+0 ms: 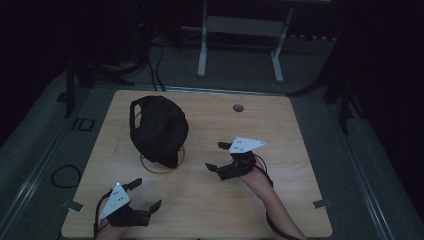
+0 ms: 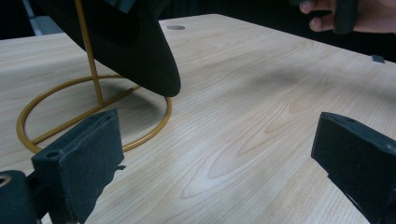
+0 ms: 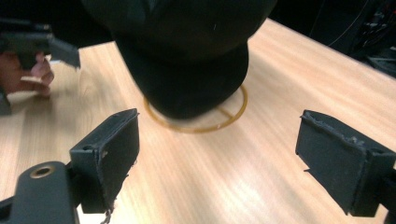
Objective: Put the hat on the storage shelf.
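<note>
Both grippers, left (image 1: 148, 194) and right (image 1: 216, 156), hover with fingers wide apart and empty near the black cap (image 1: 159, 129) on its gold stand (image 2: 93, 70) above the surface (image 1: 280, 130).

High view very dim, I barely separate floor from dark surround; table (image 1: 210, 200) alone lit. Gripper views brighter, warm. Soft shadow patch on wood in left gripper view. Black cap (image 3: 187, 51) featureless, slightly blurred; near jaws soft.

No readable text, labels, brands or numbers on anything in view.
</note>
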The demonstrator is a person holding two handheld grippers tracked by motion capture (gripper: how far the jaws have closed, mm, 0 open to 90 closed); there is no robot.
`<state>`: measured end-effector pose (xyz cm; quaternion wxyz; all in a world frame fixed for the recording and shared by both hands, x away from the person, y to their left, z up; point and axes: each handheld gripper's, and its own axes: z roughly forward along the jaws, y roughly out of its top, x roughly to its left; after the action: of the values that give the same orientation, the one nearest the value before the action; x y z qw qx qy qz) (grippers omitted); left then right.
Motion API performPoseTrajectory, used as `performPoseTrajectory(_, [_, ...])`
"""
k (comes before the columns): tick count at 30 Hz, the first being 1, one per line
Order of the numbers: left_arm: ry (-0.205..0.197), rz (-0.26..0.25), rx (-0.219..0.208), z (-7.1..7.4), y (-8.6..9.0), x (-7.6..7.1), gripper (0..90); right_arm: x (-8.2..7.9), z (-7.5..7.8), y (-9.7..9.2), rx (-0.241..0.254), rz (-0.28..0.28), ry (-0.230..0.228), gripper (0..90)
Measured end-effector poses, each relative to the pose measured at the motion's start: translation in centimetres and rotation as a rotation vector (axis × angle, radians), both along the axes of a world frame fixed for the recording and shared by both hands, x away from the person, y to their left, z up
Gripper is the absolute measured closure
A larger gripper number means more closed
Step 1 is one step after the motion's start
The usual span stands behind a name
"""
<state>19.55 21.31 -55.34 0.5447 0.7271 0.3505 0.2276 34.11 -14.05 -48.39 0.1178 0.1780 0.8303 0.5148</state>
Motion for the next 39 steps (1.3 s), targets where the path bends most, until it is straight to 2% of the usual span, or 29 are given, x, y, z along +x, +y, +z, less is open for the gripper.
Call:
performPoseTrajectory(7, [0.002, -0.010, 0.008, -0.1, -0.1, 0.1, 2.5, -0.8, -1.6, -1.1, -0.026, 0.002, 0.013, 13.3])
performPoseTrajectory(12, [0.005, -0.007, 0.010, -0.2, -0.1, 0.1, 2.5, -1.5, -3.0, -2.1, -0.010, 0.010, 0.036, 13.5])
performPoseTrajectory(17, [0.003, -0.005, 0.015, -0.2, -0.2, 0.1, 2.5, -2.2, -4.2, -2.9, -0.057, 0.000, 0.043, 13.5])
performPoseTrajectory(23, [0.006, -0.003, 0.017, -0.2, -0.1, 0.1, 2.6, -3.2, -5.5, -3.7, -0.059, 0.004, 0.064, 13.5])
performPoseTrajectory(32, [0.007, 0.003, 0.016, -0.3, -0.1, 0.2, 2.6, -4.1, -6.5, -5.1, -0.071, 0.001, 0.084, 14.0])
performPoseTrajectory(39, [0.008, -0.001, 0.020, -0.4, -0.3, 0.1, 2.6, -4.5, -6.6, -6.2, -0.090, -0.022, 0.060, 14.0])
